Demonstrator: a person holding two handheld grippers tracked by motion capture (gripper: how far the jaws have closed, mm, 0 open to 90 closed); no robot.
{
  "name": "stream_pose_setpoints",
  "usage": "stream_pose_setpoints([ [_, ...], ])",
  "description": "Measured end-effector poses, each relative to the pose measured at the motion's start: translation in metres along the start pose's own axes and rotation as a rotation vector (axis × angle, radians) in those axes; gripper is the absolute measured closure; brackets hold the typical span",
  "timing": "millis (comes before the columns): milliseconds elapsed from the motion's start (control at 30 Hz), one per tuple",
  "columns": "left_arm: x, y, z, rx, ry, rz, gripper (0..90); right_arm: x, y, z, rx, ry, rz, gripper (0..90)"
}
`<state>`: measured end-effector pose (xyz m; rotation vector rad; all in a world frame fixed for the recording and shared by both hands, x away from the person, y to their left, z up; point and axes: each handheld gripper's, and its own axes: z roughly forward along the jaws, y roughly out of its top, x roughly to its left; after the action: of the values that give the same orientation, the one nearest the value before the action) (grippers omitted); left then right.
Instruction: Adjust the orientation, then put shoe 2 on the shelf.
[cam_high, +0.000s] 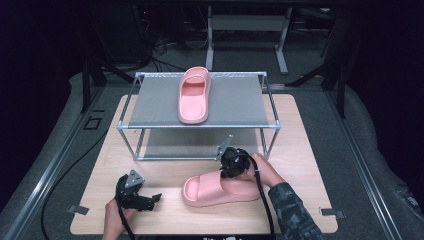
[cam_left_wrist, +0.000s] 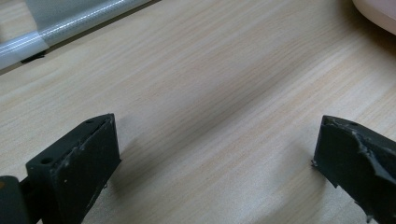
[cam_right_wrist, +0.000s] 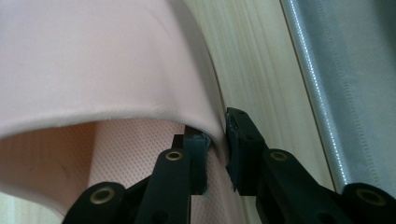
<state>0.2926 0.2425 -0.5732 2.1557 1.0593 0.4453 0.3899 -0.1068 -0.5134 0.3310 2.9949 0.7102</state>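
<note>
Two pink slippers are in play, and only one is being handled. At the left of the table (cam_high: 150, 210), the left gripper (cam_high: 150, 199) is held low over bare wood, its jaws spread wide with nothing between them – in the left gripper view just woodgrain is seen between the two pads, with a sliver of pink at the top right corner. Just right of it, the near slipper (cam_high: 220, 189) lies on the tabletop, toe pointing left, in front of the metal rack (cam_high: 150, 102). At its right end the right gripper (cam_high: 232, 167) is clamped on the slipper – in the right gripper view the edge of the strap (cam_right_wrist: 140, 60) is pinched between the two pads, one pad inside the foot opening and one outside.

The slipper is judged to be light, soft foam: it should lift easily but will likely flex and sag from a single pinch, so the thick strap edge, where it is now taken, seems the soundest hold. The matte surface is unlikely to slip.

On the rack's upper shelf the second slipper (cam_high: 194, 95) is laid lengthwise, sole down. The lower shelf is seen to hold nothing.
</note>
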Motion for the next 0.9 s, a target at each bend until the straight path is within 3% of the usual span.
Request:
stream_pose_setpoints([
  [267,0.0,0.0,0.0,0.0,0.0,0.0,0.0,-0.002,0.0,-0.003,-0.038,-0.04,-0.031,83.9],
  [500,0.0,0.0,0.0,0.0,0.001,0.0,0.0,-0.006,0.003,-0.013,-0.04,-0.076,-0.051,84.1],
  [567,0.0,0.0,0.0,0.0,0.001,0.001,0.0,-0.007,0.005,-0.015,-0.033,-0.062,-0.042,84.1],
  [733,0.0,0.0,0.0,0.0,0.001,0.0,0.1,-0.009,0.008,-0.025,-0.042,-0.087,-0.051,84.0],
  [900,0.0,0.0,0.0,0.0,0.001,0.0,0.0,-0.011,0.013,-0.036,-0.048,-0.083,-0.06,84.0],
])
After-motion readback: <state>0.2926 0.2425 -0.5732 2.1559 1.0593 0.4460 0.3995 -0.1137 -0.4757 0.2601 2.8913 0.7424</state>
